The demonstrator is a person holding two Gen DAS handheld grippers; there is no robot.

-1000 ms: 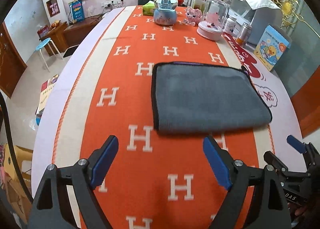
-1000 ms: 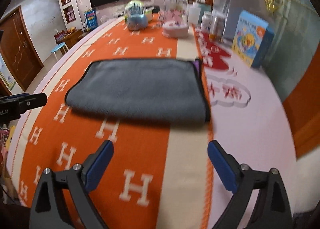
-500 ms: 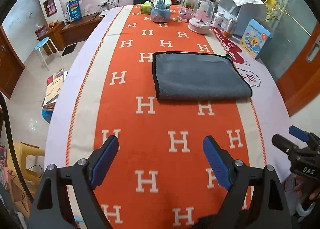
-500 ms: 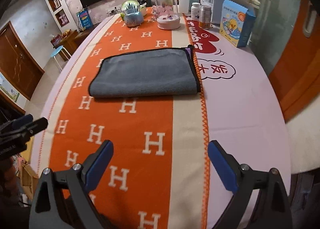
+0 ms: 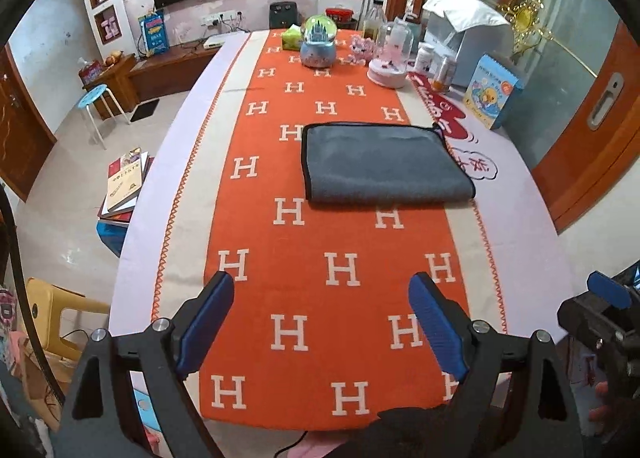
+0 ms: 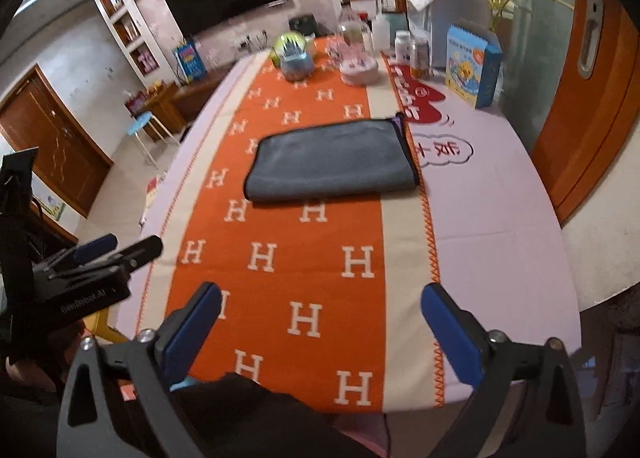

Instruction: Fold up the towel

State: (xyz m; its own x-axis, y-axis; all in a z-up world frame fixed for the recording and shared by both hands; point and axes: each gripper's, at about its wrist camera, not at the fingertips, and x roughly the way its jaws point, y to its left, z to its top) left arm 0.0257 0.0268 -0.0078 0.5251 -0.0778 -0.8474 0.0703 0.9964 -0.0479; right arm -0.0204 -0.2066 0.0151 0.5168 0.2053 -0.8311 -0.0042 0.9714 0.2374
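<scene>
A grey towel (image 5: 380,163) with a black hem lies folded flat on the orange H-patterned runner (image 5: 320,258), towards the table's right side. It also shows in the right wrist view (image 6: 332,159). My left gripper (image 5: 320,298) is open and empty, well back from the towel near the table's front edge. My right gripper (image 6: 322,300) is open and empty, also near the front edge, far short of the towel. The right gripper shows at the right edge of the left wrist view (image 5: 608,298); the left gripper shows at the left of the right wrist view (image 6: 100,254).
A snow globe (image 5: 319,42), a pink domed box (image 5: 390,57), jars (image 5: 442,71) and a blue picture box (image 5: 492,95) stand at the table's far end and right side. A blue stool (image 5: 94,95) and stacked books (image 5: 124,181) are on the floor left of the table.
Both grippers have pulled back and up from the towel towards the table's front edge. The towel now looks smaller and farther away. It has not moved.
</scene>
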